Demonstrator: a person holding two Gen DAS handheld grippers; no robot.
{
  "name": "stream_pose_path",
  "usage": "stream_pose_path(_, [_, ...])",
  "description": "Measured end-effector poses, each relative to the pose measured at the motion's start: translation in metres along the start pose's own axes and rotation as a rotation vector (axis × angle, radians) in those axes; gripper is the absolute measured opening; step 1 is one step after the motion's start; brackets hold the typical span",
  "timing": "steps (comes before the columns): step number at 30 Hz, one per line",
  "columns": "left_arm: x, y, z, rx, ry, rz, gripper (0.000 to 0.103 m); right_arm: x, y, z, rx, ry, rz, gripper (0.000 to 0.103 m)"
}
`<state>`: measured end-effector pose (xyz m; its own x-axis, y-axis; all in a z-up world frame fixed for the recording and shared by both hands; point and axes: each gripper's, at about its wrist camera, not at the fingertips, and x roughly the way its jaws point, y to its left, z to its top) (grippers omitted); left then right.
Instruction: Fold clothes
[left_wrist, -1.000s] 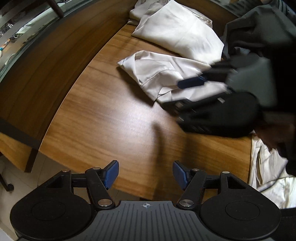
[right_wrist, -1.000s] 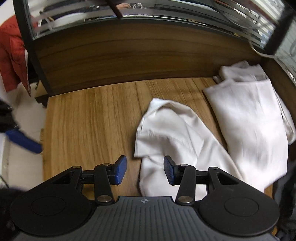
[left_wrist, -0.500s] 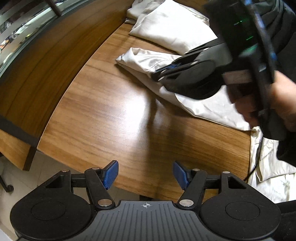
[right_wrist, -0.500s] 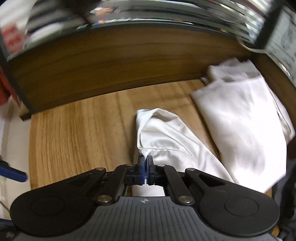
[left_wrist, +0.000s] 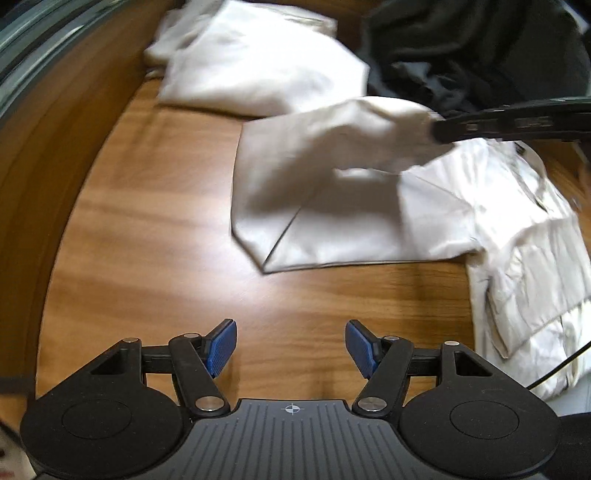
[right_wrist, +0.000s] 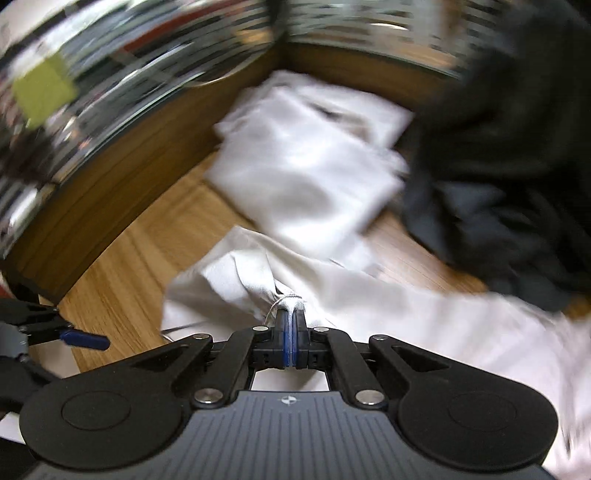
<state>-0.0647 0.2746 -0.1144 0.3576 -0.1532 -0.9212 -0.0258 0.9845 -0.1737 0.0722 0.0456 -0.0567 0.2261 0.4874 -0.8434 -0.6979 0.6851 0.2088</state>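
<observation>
A white garment (left_wrist: 332, 206) lies spread on the wooden table (left_wrist: 147, 240). My right gripper (right_wrist: 290, 338) is shut on a bunched corner of the white garment (right_wrist: 258, 280) and holds it lifted above the table. It shows in the left wrist view (left_wrist: 509, 122) at the upper right, with the cloth draped from it. My left gripper (left_wrist: 290, 349) is open and empty, hovering over bare wood in front of the garment's near edge.
A folded white cloth (left_wrist: 258, 70) lies at the back by the wooden wall (left_wrist: 55, 129); it also shows in the right wrist view (right_wrist: 310, 162). A dark garment pile (left_wrist: 472, 51) sits at the back right. A crumpled white garment (left_wrist: 532, 258) hangs off the right edge.
My right gripper has lifted the pinched garment corner and swung it back and to the right, unfolding the cloth. My left gripper has moved in over the table, still open.
</observation>
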Motion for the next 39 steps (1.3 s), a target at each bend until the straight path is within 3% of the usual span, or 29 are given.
stream_pose_path(11, [0.013,-0.059,0.02,0.236,0.016,-0.113,0.068,-0.108,-0.11,-0.105,0.346,0.038,-0.158,0.001])
stream_pose_path(23, [0.033,-0.123,0.031,0.417,0.065,-0.205,0.068,-0.192,-0.203,-0.263,0.869,0.034,-0.253,0.001])
stream_pose_path(29, [0.044,-0.154,0.035,0.461,0.09,-0.213,0.068,-0.2,-0.233,-0.332,0.96,0.094,-0.336,0.001])
stream_pose_path(32, [0.045,-0.167,0.034,0.49,0.095,-0.202,0.068,-0.197,-0.243,-0.35,0.956,0.088,-0.357,0.004])
stream_pose_path(36, [0.045,-0.177,0.032,0.505,0.103,-0.176,0.068,-0.194,-0.24,-0.366,0.943,0.04,-0.377,0.027])
stream_pose_path(39, [0.045,-0.18,0.03,0.491,0.107,-0.156,0.068,-0.187,-0.236,-0.38,0.967,-0.004,-0.375,0.032])
